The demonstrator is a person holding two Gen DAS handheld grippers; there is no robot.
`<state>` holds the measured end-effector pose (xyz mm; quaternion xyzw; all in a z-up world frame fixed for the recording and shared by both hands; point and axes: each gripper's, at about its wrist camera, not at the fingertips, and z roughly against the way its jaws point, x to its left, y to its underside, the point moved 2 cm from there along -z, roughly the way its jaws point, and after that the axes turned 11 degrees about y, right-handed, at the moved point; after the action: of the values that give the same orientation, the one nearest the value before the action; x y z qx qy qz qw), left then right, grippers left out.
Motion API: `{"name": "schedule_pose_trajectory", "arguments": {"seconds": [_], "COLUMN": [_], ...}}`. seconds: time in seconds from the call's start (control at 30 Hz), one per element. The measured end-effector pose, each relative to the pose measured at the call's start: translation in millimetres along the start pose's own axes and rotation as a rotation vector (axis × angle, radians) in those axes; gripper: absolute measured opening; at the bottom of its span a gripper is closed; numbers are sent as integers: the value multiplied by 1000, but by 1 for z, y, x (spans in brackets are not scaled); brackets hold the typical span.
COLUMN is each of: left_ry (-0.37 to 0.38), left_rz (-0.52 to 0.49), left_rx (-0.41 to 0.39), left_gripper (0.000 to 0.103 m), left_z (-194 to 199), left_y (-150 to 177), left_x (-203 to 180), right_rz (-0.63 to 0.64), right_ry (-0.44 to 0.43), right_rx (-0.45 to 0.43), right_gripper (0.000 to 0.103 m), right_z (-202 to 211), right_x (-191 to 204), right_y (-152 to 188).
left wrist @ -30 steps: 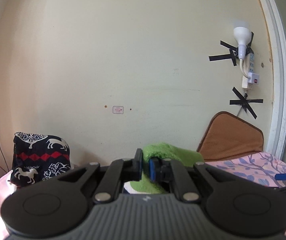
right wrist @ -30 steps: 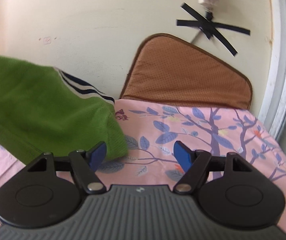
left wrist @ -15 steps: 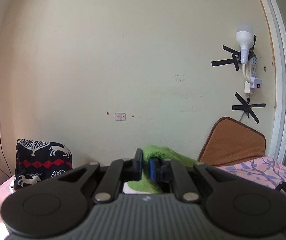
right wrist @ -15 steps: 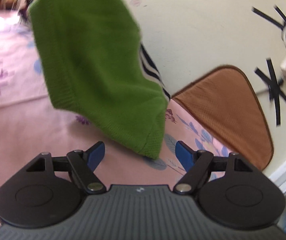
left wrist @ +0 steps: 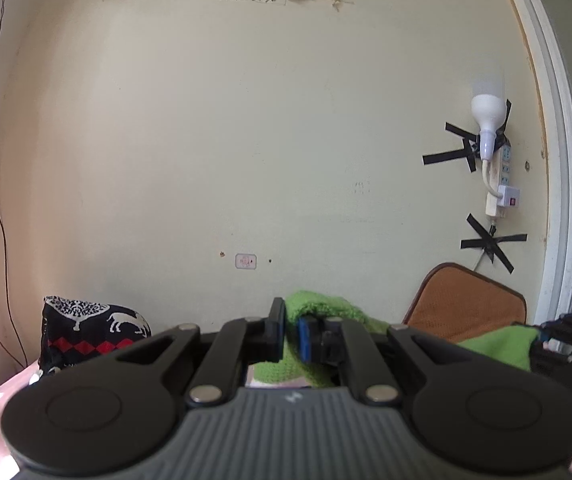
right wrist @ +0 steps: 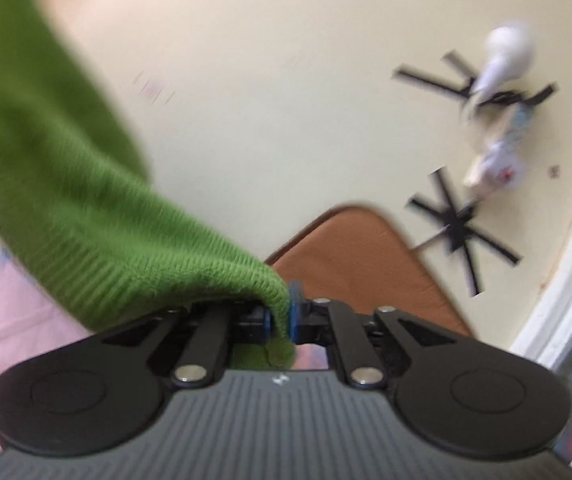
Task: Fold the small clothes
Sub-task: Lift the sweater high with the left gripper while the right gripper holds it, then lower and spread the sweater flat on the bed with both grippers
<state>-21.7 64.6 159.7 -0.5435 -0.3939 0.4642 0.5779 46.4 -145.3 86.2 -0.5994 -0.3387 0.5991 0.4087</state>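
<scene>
While the left tongs (left wrist: 290, 330) point almost level at the wall, they are shut tight on a bunched edge of the green knit top (left wrist: 326, 312). Holding it up like this keeps one end of the top off the bed, so it can hang and be pulled flat. Far to the right in this view, the right tongs (left wrist: 542, 336) pinch the other end of the same green cloth. One brown cushion (left wrist: 466, 304) leans on the wall behind. One black pillow with white animals and red diamonds (left wrist: 85, 332) sits at the left. One white bulb (left wrist: 486, 116) is stuck to the wall, with two black tape crosses (left wrist: 490, 240) near it. I count one green top and two tongs.

From the right wrist view, the picture is smeared. The right tongs (right wrist: 279, 318) have just been closing, and now they squeeze a corner of the green knit top (right wrist: 85, 200) between their blue pads. The cloth runs up and away to the left, stretched in the air above the pink bed sheet (right wrist: 13, 320). I think the two hands hold both ends so the top opens out before it is folded. The brown cushion (right wrist: 366, 264) shows once here, and the bulb (right wrist: 506, 56) once, and the tape crosses (right wrist: 458, 232) twice.
</scene>
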Motion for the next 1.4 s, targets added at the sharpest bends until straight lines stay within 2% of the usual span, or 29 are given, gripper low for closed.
{"name": "schedule_pose_trajectory", "arguments": {"seconds": [0.23,0.47,0.6,0.9,1.07,1.13,1.23,1.33,1.4], "left_ry": [18,33,42,40,-13,-34,-54,-91,-127], "left_rz": [-16,-33,-34,-27,-78,-87,-81,-69,-53], "left_rx": [-169,-393,-480,-638,-724,-708,-620,-481,-356], "left_gripper": [7,6,6,6,6,6,6,6,7], "left_z": [46,108,132,165,178,171,143,96,50], "left_y": [-38,-83,-100,-143,-173,-181,-179,-159,-138], "left_x": [-11,-22,-27,-31,-35,-33,-23,-10,0], "right_rz": [-148,-211,-201,-206,-203,-205,-209,-219,-214], "right_ry": [82,74,72,70,66,46,-7,-76,-115], "right_rx": [-224,-408,-493,-626,-657,-621,-508,-351,-224], "right_gripper": [10,10,10,11,11,11,11,11,11], "right_z": [57,110,132,180,193,183,152,103,59], "right_x": [-65,-102,-114,-139,-155,-158,-153,-138,-116], "right_y": [-83,-155,-184,-231,-256,-262,-256,-230,-202]}}
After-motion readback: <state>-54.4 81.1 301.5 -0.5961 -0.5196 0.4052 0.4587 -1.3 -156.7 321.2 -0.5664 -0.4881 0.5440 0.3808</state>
